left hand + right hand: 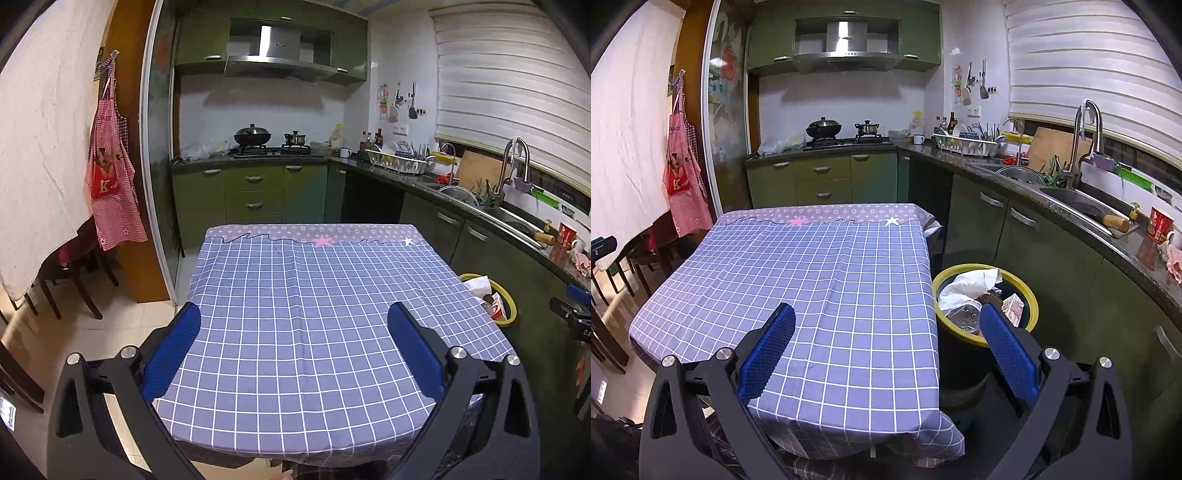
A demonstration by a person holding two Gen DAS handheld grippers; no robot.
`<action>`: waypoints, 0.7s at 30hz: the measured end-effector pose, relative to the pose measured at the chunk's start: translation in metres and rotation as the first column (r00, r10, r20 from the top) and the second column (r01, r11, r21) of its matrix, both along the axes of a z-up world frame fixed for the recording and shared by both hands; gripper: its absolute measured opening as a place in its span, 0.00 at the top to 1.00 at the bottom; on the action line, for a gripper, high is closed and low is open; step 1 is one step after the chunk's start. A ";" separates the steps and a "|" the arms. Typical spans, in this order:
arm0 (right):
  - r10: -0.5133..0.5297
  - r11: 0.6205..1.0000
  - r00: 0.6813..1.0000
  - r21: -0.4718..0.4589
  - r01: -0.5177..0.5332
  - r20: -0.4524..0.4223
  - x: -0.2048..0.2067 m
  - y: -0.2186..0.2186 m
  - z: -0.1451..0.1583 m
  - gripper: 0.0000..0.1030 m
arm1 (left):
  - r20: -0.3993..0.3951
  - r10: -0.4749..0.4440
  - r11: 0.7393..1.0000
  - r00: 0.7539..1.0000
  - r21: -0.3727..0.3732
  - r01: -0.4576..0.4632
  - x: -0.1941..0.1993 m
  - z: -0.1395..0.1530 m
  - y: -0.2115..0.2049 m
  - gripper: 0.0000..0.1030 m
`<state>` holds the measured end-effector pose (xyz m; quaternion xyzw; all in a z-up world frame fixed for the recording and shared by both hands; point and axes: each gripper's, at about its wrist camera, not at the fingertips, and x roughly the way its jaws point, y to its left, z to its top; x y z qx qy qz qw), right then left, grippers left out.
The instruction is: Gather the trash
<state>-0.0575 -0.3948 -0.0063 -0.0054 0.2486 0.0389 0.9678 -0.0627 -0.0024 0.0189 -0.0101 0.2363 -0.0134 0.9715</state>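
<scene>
2 grippers up, both over the near edge of the table [295, 295]. Left gripper [293, 354]: fingers spread wide, nothing between them. Right gripper [886, 350]: same, released and empty, its right finger [1008, 350] overlapping the bin in the right wrist view.

We see no trash on the checked cloth [812, 277] in either view; it lies flat apart from 1 shallow crease down the middle.

Trash sits in the bin [1032, 295], yellow-rimmed, on the floor just beside the table's right edge. Contents visible: crumpled white paper [971, 282], a clear bottle [964, 314], a small carton [1014, 306]. From the left wrist view only a slice of the bin [511, 302] shows past the table corner.

We judge the bin stands at that edge so items can go off the cloth and straight down with a short reach by the right hand. Both claws held wide and level over the table read as idle, not approaching anything.

Judgement: collection looks finished, or nearly so. Floor under the table is hidden, so we cannot rule out a dropped piece there.

Counter [1108, 236] clutter at right is kitchenware, not obviously trash.
</scene>
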 end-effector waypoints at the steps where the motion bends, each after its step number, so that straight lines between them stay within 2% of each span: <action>1: 0.000 1.000 1.000 0.000 0.000 -0.001 0.000 0.000 0.000 0.05 | 0.001 -0.001 1.000 1.000 0.002 0.001 0.000 0.000 0.000 0.06; 21: -0.001 1.000 1.000 0.006 0.001 0.005 -0.003 0.002 0.001 0.05 | 0.004 -0.016 1.000 1.000 0.017 0.016 -0.001 0.002 -0.008 0.06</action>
